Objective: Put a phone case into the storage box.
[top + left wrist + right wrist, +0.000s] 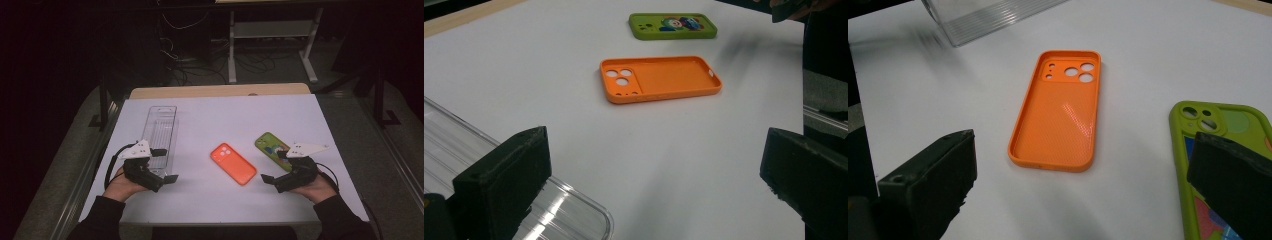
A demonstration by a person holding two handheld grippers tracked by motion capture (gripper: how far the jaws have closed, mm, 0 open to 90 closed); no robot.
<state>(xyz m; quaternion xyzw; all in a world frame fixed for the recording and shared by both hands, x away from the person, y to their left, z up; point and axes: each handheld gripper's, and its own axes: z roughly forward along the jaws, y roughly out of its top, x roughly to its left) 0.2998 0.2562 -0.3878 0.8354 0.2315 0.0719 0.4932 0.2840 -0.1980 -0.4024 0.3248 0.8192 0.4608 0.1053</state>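
Both tongs are low over the near edge of the bench (300,107), jaws spread wide, nothing between them. The orange phone case (233,163) lies hollow side up in the middle of the bench, between the two hands, its long axis slanting from far-left to near-right. The right tongs (274,166) sit just off its near-right end, clearly the closer pair; in the right gripper view the case (1058,112) lies straight ahead, framed between the open jaws, camera holes at the far end. The left tongs (167,165) are farther away, hanging beside the near end of the clear plastic tray (161,132) by the left edge. The green phone case (271,149) lies beside the right hand, toward the right edge, partly behind the right tongs. My read: the right hand has the shorter line, a short push forward and left onto the case's near end.
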